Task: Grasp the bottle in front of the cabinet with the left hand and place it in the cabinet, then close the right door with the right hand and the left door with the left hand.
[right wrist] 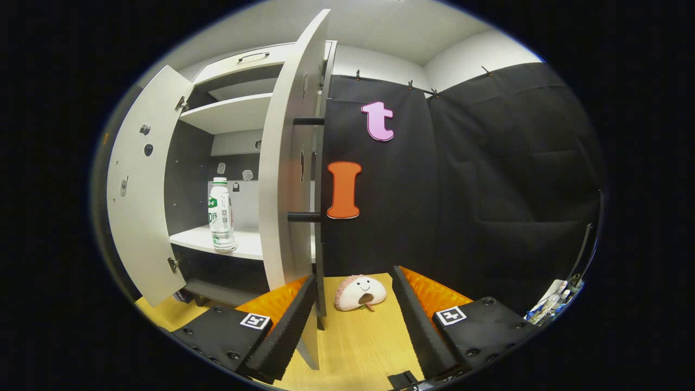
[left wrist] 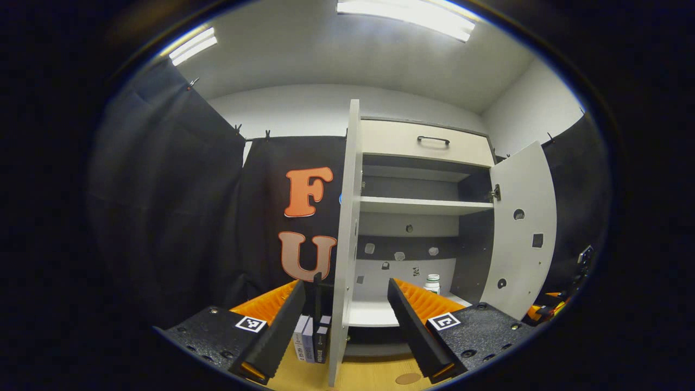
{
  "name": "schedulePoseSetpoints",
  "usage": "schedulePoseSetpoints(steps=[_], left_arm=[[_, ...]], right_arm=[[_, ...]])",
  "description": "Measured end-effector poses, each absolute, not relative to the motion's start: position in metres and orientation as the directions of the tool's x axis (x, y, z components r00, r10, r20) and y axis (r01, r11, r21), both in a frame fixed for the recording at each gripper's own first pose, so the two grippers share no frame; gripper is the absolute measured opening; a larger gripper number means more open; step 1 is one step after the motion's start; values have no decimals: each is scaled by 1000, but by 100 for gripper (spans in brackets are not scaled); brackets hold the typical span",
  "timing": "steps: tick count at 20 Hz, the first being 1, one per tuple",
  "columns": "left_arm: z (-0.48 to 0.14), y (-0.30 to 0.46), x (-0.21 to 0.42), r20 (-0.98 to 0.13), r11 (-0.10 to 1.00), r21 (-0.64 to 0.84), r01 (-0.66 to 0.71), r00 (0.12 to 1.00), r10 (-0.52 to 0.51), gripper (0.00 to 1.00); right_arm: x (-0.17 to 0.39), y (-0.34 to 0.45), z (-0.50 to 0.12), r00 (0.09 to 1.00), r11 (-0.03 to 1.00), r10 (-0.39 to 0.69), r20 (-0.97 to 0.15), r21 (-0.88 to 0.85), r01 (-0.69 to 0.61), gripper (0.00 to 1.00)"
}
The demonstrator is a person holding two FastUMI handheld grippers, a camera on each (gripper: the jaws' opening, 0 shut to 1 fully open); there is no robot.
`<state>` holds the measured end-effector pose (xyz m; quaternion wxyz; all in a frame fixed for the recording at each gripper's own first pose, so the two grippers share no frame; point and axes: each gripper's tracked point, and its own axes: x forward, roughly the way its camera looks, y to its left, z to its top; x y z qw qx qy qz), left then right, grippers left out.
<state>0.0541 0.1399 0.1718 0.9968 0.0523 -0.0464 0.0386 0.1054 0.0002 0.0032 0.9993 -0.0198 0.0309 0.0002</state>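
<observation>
The white cabinet (left wrist: 418,206) stands with both doors swung out. The clear bottle (right wrist: 221,214) with a white cap stands upright on the cabinet's lower shelf (right wrist: 247,247); in the left gripper view its cap (left wrist: 433,282) peeks above one finger. My left gripper (left wrist: 347,285) is open, and the left door's edge (left wrist: 345,239) stands between its fingers without touching them. My right gripper (right wrist: 353,277) is open too, just in front of the right door (right wrist: 288,163); the door's long black handle (right wrist: 320,179) runs down close to the left-side finger (right wrist: 285,331).
A drawer with a black handle (left wrist: 433,140) tops the cabinet. Several small books (left wrist: 312,339) stand on the wooden table left of the left door. A round plush toy (right wrist: 360,293) lies on the table beyond the right gripper. Black cloth walls close in both sides.
</observation>
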Motion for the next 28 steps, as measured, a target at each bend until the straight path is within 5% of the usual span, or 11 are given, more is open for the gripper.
schedulePoseSetpoints(steps=[3,4,5,8,9,10,28], left_arm=[[165,139,59,83,994,81,-76,994,69,93],[164,139,60,80,994,77,-75,994,68,93],[163,141,61,79,994,75,-77,994,71,93],[160,142,62,74,994,72,-81,994,75,93],[160,142,63,73,994,71,-81,994,76,93],[160,142,63,74,994,69,-83,994,77,93],[159,173,60,84,981,94,-171,983,163,93]], right_arm=[[105,12,2,998,999,22,-65,-23,-23,94],[105,14,2,997,999,27,-66,-24,-28,87],[105,16,2,997,999,30,-67,-24,-32,94],[105,24,2,997,999,47,-66,-22,-48,94],[105,29,2,996,998,58,-67,-20,-59,87],[105,34,2,995,997,71,-68,-19,-72,94],[132,111,4,972,975,221,-73,2,-222,88]])
